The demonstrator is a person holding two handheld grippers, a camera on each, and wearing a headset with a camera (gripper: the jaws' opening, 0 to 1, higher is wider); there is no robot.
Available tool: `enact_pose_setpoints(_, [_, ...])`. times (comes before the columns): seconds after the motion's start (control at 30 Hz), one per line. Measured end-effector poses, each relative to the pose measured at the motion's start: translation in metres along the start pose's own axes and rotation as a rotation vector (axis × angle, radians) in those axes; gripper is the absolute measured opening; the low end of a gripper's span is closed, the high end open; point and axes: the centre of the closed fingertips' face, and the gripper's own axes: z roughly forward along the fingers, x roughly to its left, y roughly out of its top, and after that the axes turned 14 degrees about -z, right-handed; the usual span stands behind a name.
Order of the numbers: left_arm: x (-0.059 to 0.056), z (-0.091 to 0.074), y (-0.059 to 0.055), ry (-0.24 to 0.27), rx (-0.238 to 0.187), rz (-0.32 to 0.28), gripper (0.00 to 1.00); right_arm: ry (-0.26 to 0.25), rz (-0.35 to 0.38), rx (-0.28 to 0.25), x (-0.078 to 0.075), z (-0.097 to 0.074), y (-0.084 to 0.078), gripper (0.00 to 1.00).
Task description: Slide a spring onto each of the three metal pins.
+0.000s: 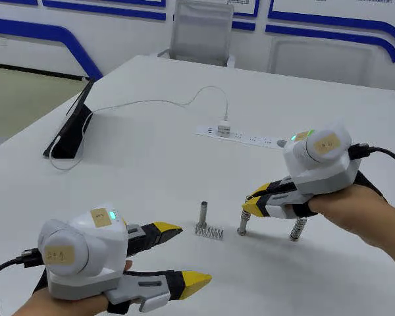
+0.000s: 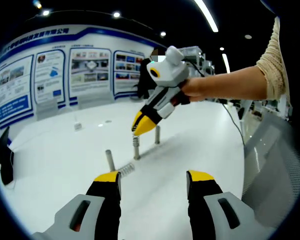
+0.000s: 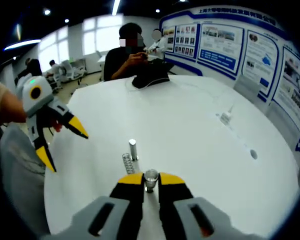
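The left gripper (image 1: 187, 255) and right gripper (image 1: 250, 207) are tipped yellow on black; the pin (image 3: 150, 176) between the right tips is silver.

Left pin (image 1: 203, 212), middle pin (image 1: 244, 222), right pin (image 1: 297, 228) in row on table (image 1: 151, 171); spring (image 1: 209, 232) lying at left pin's foot; power strip (image 1: 240, 135) behind.

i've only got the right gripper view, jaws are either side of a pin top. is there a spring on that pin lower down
observer: yes, the left gripper view shows coils along that middle pin under the right gripper.
operator: and the third pin, i see just two
observer: head view has the third pin beside the hand holding the right gripper, also wrapped in coils.
operator: left one lined up on anything
observer: in its own view the left gripper has open jaws pointing toward the loose spring at the foot of the bare pin.
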Motion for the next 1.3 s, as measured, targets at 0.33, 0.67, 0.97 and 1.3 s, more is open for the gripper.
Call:
enact_pose_setpoints(0.33, [0.003,0.0,-0.003,0.005,0.002,-0.007,0.53,-0.004,0.009,0.013,0.002,0.011,-0.007,0.12])
enact_pose_setpoints(0.67, [0.004,0.0,-0.003,0.008,0.002,-0.011,0.53,-0.003,0.025,0.028,0.004,0.019,-0.017,0.12])
enact_pose_setpoints(0.97, [0.005,-0.001,-0.003,0.01,0.001,-0.013,0.53,-0.005,0.039,0.033,0.006,0.024,-0.021,0.12])
enact_pose_setpoints(1.3, [0.005,-0.002,-0.002,0.01,0.0,-0.012,0.53,-0.011,0.031,0.037,0.005,0.023,-0.02,0.15])
